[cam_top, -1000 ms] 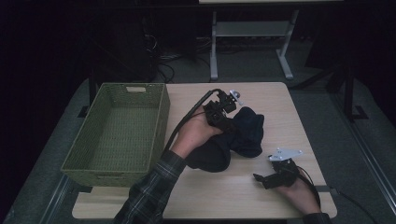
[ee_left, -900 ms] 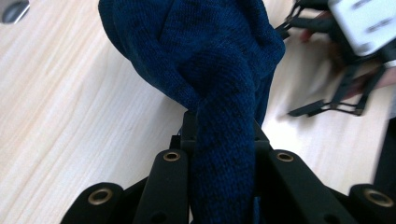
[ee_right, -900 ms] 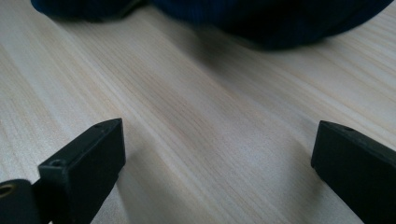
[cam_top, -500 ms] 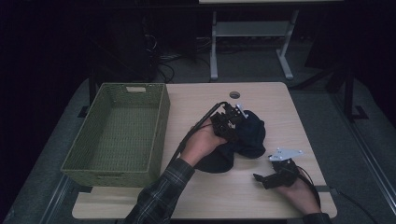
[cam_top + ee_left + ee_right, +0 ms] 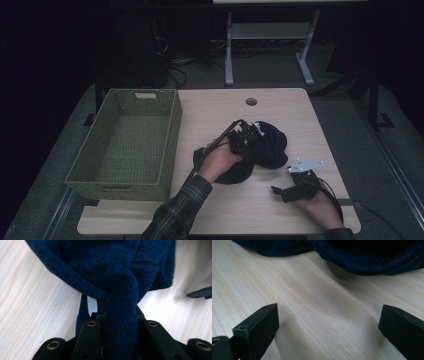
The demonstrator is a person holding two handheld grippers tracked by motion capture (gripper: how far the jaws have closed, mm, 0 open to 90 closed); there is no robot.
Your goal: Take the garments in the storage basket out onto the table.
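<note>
Crumpled navy knit garment (image 5: 267,145) (mid-table)

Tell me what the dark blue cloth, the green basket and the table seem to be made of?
The cloth looks like knitted wool or acrylic: fine ribbed stitches, matte. The basket seems woven fibre or plastic, with a mesh-like weave. The table looks like pale wood or laminate with a streaky grain.

A light wooden table (image 5: 280,215) carries a green woven basket (image 5: 126,142) at its left and a dark blue knitted garment (image 5: 267,145) near the middle.
</note>
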